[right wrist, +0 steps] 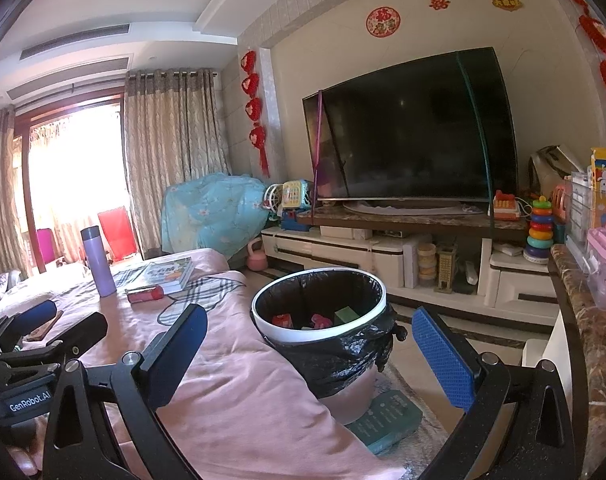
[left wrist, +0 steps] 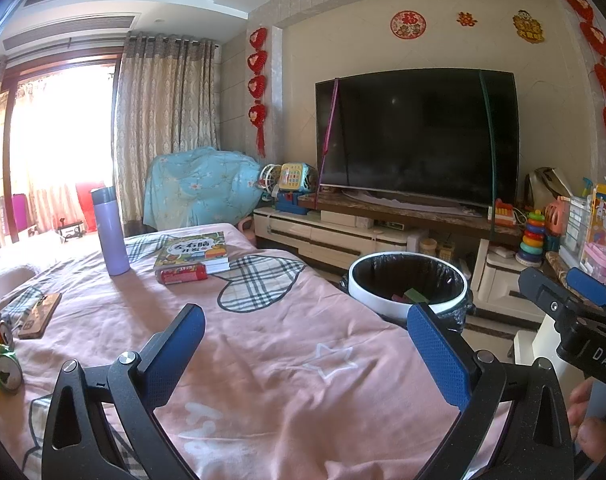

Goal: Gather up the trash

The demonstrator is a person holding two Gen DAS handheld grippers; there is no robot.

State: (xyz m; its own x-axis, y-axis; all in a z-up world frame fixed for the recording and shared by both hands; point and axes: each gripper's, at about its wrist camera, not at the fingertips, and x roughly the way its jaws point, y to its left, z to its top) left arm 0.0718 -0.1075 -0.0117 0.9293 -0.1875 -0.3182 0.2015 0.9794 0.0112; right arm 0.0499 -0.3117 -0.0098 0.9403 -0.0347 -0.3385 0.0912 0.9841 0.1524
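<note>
Both grippers, left gripper (left wrist: pixel 306 354) and right gripper (right wrist: pixel 309 354), have wide, empty jaws. Bin (right wrist: pixel 373 322) holds some trash already. Next grab is probably the red can (left wrist: pixel 183 274) far left on the bed (left wrist: pixel 271 344).

Both grippers were black, angular frames with triangular cut-outs and silver screws at the joints. The left gripper (left wrist: pixel 306 354) and the right gripper (right wrist: pixel 309 356) each carried two blue, dimpled pads (left wrist: pixel 439 356). White lettering on one body read "GenRobot.AI".
</note>
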